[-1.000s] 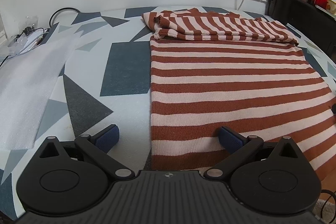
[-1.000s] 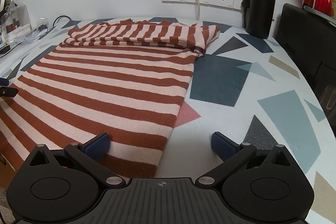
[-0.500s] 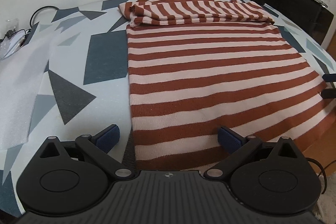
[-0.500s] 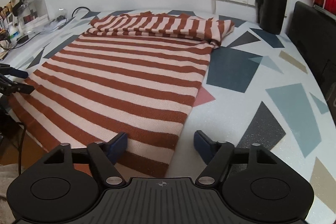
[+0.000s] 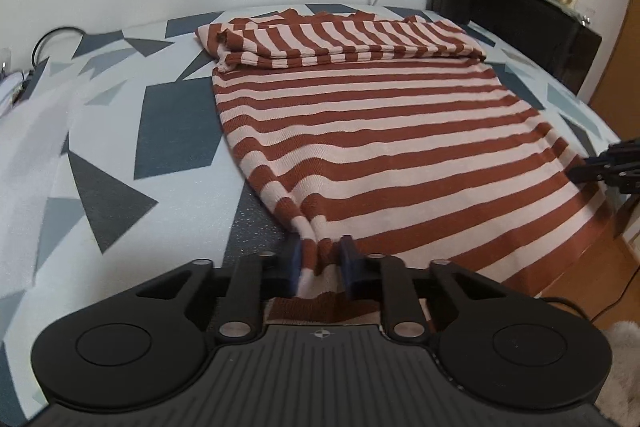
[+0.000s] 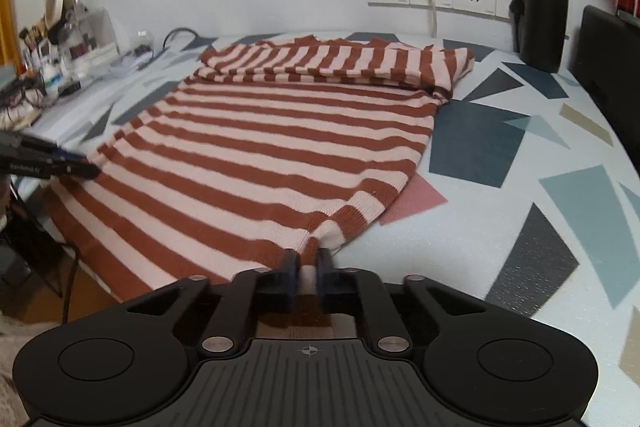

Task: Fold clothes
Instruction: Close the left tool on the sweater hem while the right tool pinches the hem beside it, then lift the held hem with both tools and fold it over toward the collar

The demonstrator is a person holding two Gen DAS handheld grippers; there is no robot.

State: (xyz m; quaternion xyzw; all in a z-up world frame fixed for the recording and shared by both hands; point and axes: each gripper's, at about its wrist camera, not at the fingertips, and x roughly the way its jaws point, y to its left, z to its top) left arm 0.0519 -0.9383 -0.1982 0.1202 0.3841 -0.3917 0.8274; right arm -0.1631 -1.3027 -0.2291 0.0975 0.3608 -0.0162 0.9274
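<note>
The striped sweater is lying flat on the patterned table, with its far end already folded over into a thick band by the wall. The near hem is hanging a little over the table edge. The left gripper is pinching the near left corner of the hem, and the right gripper is pinching the near right corner; both pairs of fingers are closed on the cloth. I am judging that the next fold, bringing the hem toward the far band, is not yet done. I am finding no readable brand or writing; small print on the other gripper is too blurred.
</note>
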